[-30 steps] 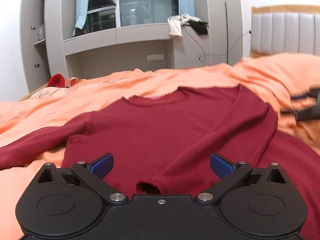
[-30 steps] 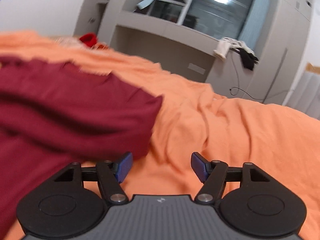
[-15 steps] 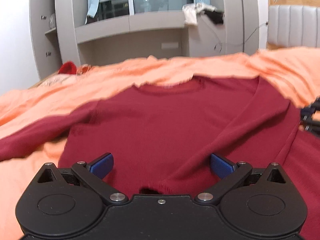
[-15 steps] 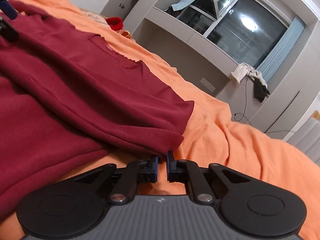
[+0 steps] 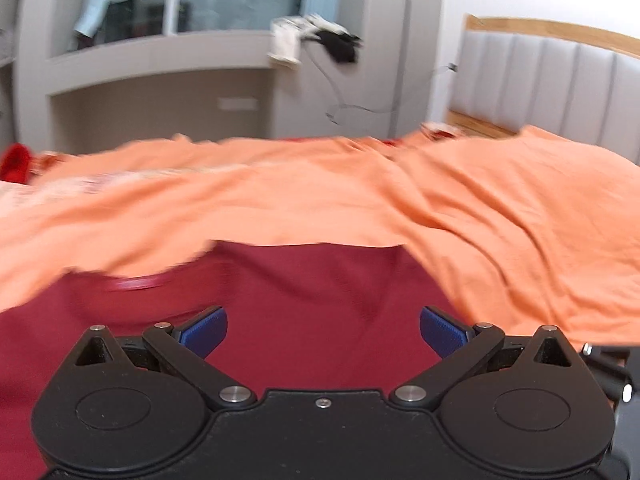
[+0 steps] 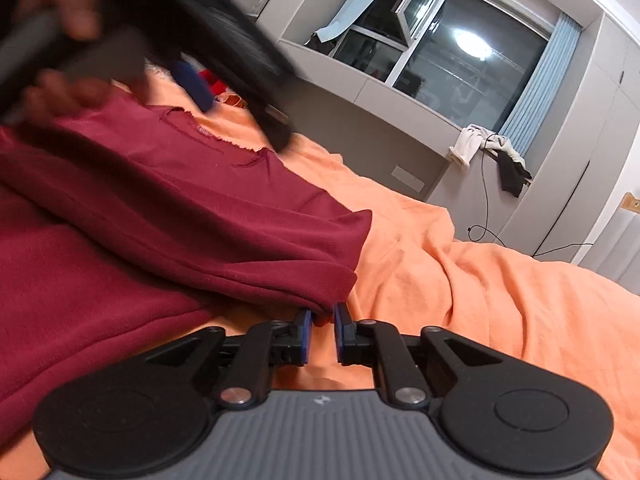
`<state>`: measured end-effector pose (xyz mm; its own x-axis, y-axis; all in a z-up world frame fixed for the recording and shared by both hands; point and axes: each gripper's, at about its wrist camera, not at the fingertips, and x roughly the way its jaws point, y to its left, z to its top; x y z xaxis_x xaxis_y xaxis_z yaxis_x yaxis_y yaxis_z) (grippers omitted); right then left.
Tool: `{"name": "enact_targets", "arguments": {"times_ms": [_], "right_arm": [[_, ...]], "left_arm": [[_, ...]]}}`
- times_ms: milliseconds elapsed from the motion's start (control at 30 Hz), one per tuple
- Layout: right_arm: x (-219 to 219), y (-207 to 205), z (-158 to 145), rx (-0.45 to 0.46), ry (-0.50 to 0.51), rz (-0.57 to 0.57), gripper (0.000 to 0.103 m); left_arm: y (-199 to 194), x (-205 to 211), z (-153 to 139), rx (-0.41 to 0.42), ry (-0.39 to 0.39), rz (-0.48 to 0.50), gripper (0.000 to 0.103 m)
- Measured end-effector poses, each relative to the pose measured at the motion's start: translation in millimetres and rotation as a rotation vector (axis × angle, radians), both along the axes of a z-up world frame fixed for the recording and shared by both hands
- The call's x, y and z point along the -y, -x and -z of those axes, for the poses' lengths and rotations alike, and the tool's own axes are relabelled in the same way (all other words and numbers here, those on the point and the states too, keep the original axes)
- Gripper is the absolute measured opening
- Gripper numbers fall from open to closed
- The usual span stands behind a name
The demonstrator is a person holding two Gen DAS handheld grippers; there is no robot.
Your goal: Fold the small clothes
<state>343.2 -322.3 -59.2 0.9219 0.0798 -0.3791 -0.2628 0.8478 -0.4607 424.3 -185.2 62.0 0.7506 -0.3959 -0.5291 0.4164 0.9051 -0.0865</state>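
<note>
Two tongs work a maroon sweater (image 6: 168,216) spread on the orange bedsheet (image 6: 480,300): left tongs (image 5: 323,330) hover spread above its body, while right tongs (image 6: 321,330), just closing, pinch its folded sleeve edge.

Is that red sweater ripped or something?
The red sweater looks worn: its neckline has a rough, frayed edge instead of a neat band. Otherwise it lies rumpled on the orange sheet, one corner between the right gripper pads.
</note>
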Motion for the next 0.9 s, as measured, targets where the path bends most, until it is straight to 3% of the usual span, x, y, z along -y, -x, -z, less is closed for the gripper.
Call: {"name": "enact_targets", "arguments": {"times_ms": [67,200,267,300,400,467,733,900], "right_arm": [[-2.3,-1.1,1.5,-0.006,0.016,-0.005,0.02],[-4.2,-1.3,1.9,0.029,0.048,0.001,0.042],[-5.2,-3.7,2.8,0.041,0.057,0.005,0.043],[-5.2,-6.1,3.3,0.036,0.055,0.003,0.04],[-4.0,-13.7,6.0,-0.014,0.029,-0.004,0.008],[-1.0,-13.3,5.0,-0.022,0.006,-0.002,0.006],[31.5,5.8,-17.7,-0.13,-0.28,0.031,0.003],[46.1,13.7,-20.1,-0.159,-0.344,0.034,0.0]], "left_arm": [[-18.7,18.1,9.4,-0.044,0.006,0.027,0.102],[-43.9,31.1,33.9,-0.103,-0.013,-0.012,0.102],[-48.4,28.9,46.5,-0.125,-0.008,-0.033,0.102],[-51.4,27.0,53.3,-0.138,-0.001,-0.046,0.102],[-52.7,21.7,64.1,-0.131,0.026,-0.058,0.103],[-51.6,22.4,66.9,-0.118,0.018,-0.061,0.103],[-52.1,25.9,69.1,-0.109,-0.023,-0.07,0.103],[-50.7,24.7,72.0,-0.099,-0.018,-0.072,0.103]]}}
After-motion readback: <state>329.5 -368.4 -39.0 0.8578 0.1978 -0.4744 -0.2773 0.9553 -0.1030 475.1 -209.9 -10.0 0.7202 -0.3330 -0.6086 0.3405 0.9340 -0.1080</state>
